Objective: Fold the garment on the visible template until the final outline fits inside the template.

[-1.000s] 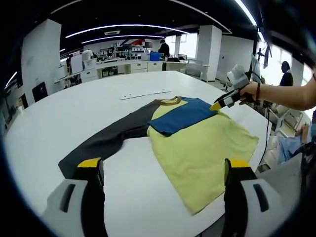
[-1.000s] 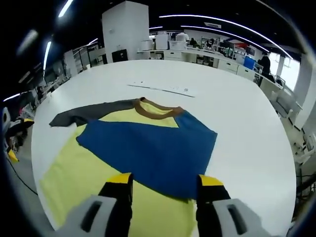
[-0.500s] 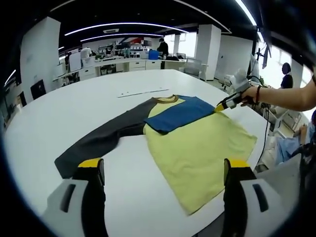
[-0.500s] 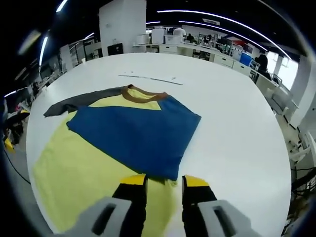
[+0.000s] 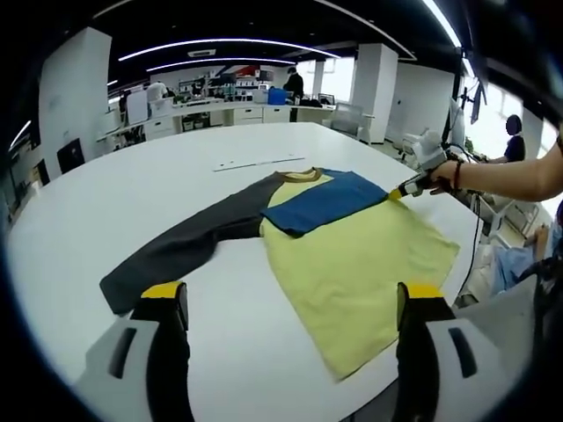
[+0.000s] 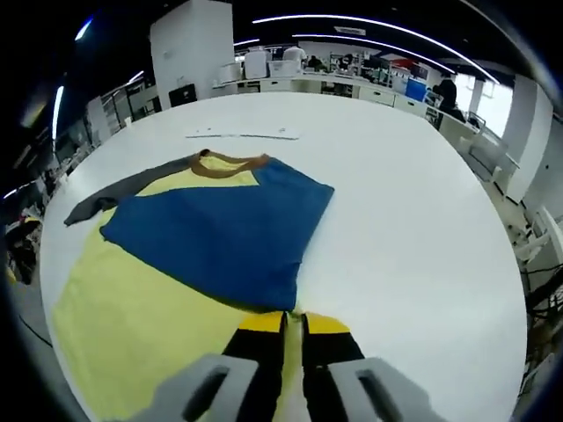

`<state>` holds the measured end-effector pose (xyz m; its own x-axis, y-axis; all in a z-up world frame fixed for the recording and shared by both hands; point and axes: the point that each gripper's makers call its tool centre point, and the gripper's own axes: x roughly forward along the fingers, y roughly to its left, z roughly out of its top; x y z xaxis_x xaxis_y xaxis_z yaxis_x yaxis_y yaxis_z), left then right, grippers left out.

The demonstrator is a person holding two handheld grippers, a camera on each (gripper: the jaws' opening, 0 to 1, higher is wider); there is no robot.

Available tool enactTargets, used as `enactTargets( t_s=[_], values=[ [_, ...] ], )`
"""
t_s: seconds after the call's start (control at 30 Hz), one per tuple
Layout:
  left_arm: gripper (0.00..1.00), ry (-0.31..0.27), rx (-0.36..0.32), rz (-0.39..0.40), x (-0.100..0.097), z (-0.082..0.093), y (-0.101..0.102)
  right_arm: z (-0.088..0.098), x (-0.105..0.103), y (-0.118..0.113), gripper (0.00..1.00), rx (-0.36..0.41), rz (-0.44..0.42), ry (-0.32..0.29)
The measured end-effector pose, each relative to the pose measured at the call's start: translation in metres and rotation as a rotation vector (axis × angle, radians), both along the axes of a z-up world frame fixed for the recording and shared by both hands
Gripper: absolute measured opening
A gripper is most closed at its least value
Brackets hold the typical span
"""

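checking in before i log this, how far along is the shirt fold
Early. Done: the blue sleeve lies folded across the yellow body. In hand: the right gripper has its fingers shut at the shirt's edge. Left: the dark sleeve lies spread out, the left gripper is open above the table.

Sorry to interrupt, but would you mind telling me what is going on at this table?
A person is folding a T-shirt on a big white table with a handheld gripper in each hand. The blue sleeve is already folded across the yellow body. The right gripper has its jaws nearly together at the shirt's edge by the blue sleeve's corner, apparently pinching it. The left gripper hangs open near the table's edge, and the dark sleeve lies spread out, unfolded.
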<state>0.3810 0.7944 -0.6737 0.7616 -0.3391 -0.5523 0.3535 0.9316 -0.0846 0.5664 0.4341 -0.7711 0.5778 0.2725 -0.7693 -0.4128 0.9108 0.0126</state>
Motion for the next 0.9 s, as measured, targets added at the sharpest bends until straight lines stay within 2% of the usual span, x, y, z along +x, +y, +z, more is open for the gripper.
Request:
enactTargets(
  t_s=[0.47,0.9],
  values=[
    [0.96,0.005,0.004,0.017,0.002,0.000,0.005,-0.001,0.002,-0.010,0.00,-0.007,-0.010,-0.003],
    [0.95,0.016,0.019,0.048,0.006,-0.004,0.020,-0.001,0.003,-0.024,0.00,-0.014,-0.012,0.022]
  ],
)
